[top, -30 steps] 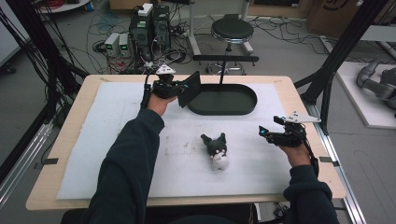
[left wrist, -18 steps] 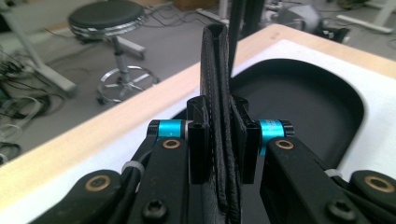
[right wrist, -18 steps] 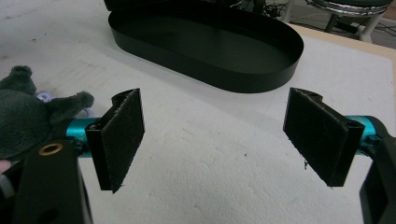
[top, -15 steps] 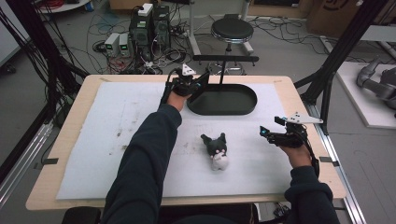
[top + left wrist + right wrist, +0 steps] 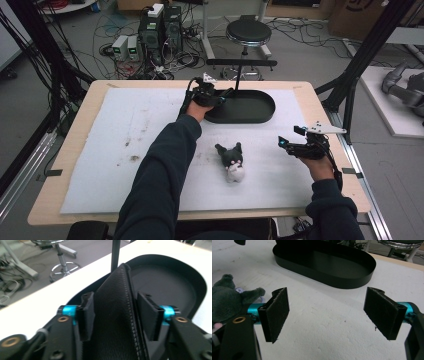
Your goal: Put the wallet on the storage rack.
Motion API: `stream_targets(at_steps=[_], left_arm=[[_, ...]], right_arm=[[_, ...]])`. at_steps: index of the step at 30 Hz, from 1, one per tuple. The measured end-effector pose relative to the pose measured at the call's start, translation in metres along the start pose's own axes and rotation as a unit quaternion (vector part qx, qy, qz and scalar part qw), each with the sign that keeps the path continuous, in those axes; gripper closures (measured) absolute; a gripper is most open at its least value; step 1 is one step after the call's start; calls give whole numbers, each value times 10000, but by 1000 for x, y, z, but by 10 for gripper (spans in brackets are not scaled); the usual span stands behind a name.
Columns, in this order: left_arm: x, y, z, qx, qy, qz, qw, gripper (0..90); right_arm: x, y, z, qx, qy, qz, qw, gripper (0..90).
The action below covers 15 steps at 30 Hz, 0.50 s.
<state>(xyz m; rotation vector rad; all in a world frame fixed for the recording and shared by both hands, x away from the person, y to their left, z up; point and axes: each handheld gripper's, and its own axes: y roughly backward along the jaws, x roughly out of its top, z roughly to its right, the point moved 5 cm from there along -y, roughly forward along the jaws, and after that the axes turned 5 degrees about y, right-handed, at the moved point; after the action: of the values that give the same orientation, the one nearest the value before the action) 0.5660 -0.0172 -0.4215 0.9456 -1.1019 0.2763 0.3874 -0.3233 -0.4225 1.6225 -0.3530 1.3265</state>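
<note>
My left gripper (image 5: 209, 95) is shut on a flat black piece with a stitched edge (image 5: 113, 290), held upright over the left end of the black oval tray (image 5: 260, 111). In the left gripper view the piece stands between both pads of the left gripper (image 5: 115, 313), with the tray (image 5: 175, 282) beyond it. My right gripper (image 5: 288, 145) hovers open at the table's right side, with nothing between its pads. A dark grey and white plush toy (image 5: 231, 161) lies on the white mat, left of the right gripper (image 5: 328, 312).
A thin black post (image 5: 239, 77) with a crossbar rises at the tray's far rim. The white foam mat (image 5: 110, 150) covers most of the wooden table. A stool (image 5: 246, 34) and computers with cables (image 5: 155, 30) stand on the floor beyond the table.
My left gripper has carried the black piece rightward from the mat to the tray's left end. The right gripper and the plush toy have stayed in place.
</note>
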Motion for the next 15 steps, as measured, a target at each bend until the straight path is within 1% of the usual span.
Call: stream_targets(at_steps=[1, 4, 6, 8, 10, 11, 12, 14, 15], left_arm=[[-2, 0, 0, -67, 85, -22, 9999, 477], [-5, -4, -1, -60, 153, -80, 9998, 424], [-7, -7, 0, 54, 138, -121, 9998, 419], [-11, -12, 0, 214, 62, -280, 9994, 407], [-14, -16, 2, 240, 107, -357, 9990, 356], [-14, -15, 4, 282, 17, -389, 9988, 362], [-13, -15, 6, 303, -69, -361, 9989, 365], [-11, -12, 8, 204, -26, -290, 9994, 338], [-8, -7, 9, 185, -18, -206, 9996, 314]], right_arm=[[0, 0, -1, 10, -16, 2, 10000, 208], [0, 0, -1, 2, -21, 10, 10000, 208], [1, 0, -1, 2, -11, 17, 10000, 209], [0, 0, -1, 8, -8, 5, 10000, 208], [0, 0, -2, 17, -1, 1, 10000, 208], [0, 0, -2, 18, 1, 0, 10000, 208], [0, 0, -2, 14, 3, -4, 10000, 208], [0, 0, -2, 17, -6, 3, 10000, 208], [1, 0, -2, 18, -5, 6, 10000, 208]])
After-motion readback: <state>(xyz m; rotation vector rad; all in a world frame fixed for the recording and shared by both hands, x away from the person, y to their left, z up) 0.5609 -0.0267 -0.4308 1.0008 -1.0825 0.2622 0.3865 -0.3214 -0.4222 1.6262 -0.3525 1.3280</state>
